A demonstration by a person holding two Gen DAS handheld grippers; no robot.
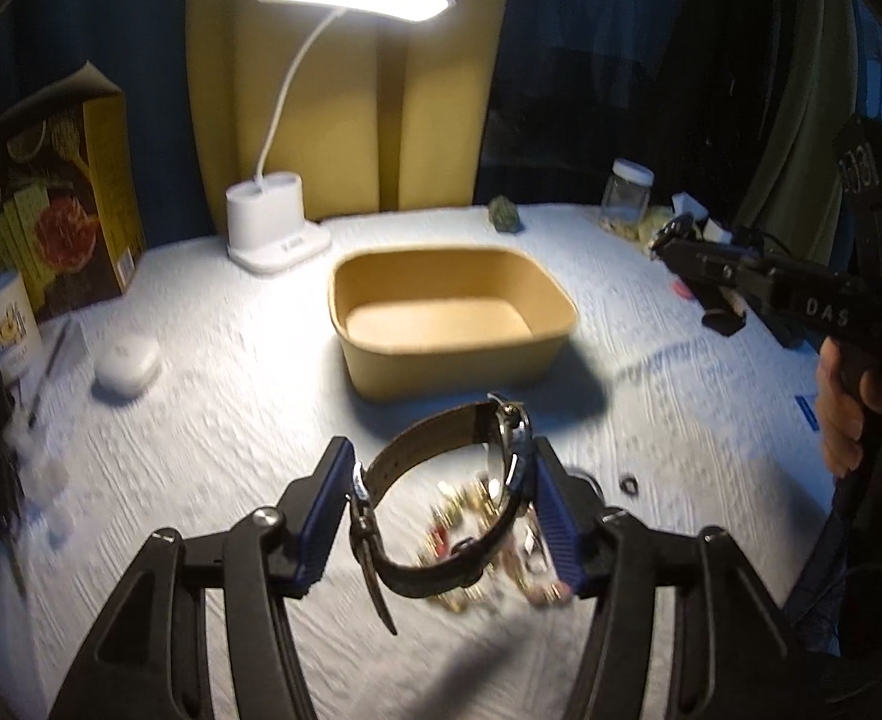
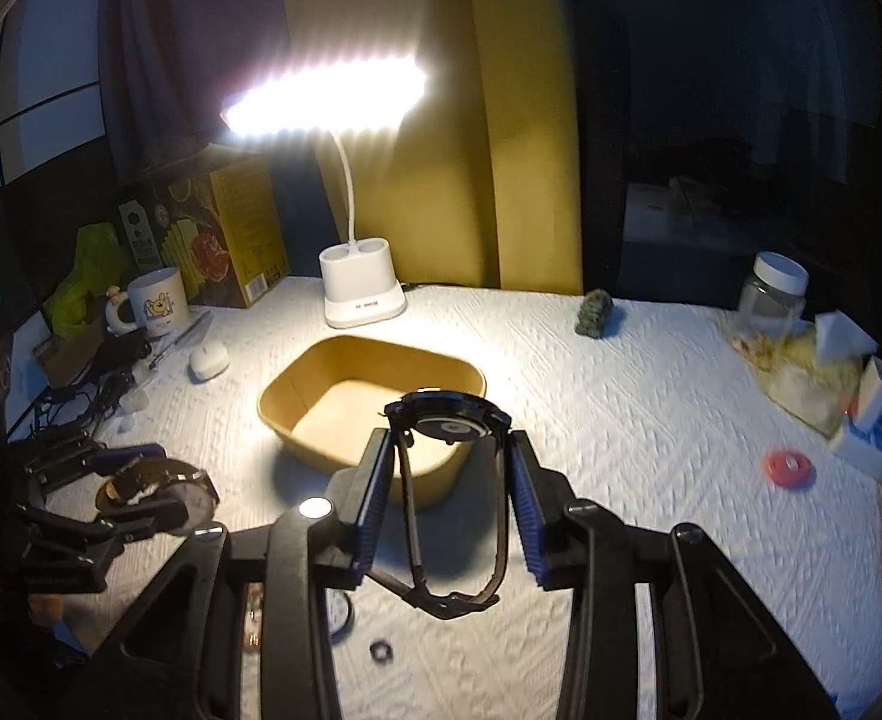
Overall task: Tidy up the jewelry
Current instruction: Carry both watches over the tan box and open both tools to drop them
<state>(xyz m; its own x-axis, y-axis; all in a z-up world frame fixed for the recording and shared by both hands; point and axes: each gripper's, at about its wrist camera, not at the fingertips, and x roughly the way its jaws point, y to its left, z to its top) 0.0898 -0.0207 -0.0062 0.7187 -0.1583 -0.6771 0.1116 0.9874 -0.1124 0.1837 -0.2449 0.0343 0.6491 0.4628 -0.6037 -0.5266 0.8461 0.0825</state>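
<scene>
My left gripper (image 1: 441, 480) is shut on a dark-strapped wristwatch (image 1: 471, 480) and holds it above a pile of small gold jewelry (image 1: 477, 534) on the white cloth. My right gripper (image 2: 450, 474) is shut on a second black wristwatch (image 2: 448, 423), its face up by the fingertips, its strap hanging between the fingers. An empty tan paper box (image 1: 450, 318) stands ahead of both grippers; it also shows in the right wrist view (image 2: 375, 396). The left gripper with its watch (image 2: 153, 489) shows at the left of the right wrist view. The right gripper (image 1: 681, 240) shows at the right of the left wrist view.
A white desk lamp (image 1: 273, 228) stands behind the box. A cereal box (image 1: 63, 192), mug (image 2: 156, 300) and white case (image 1: 126, 360) sit left. A jar (image 2: 771, 294), stone (image 2: 594, 312), red cap (image 2: 789, 468) and clutter sit right. A small dark ring (image 2: 381, 651) lies on the cloth.
</scene>
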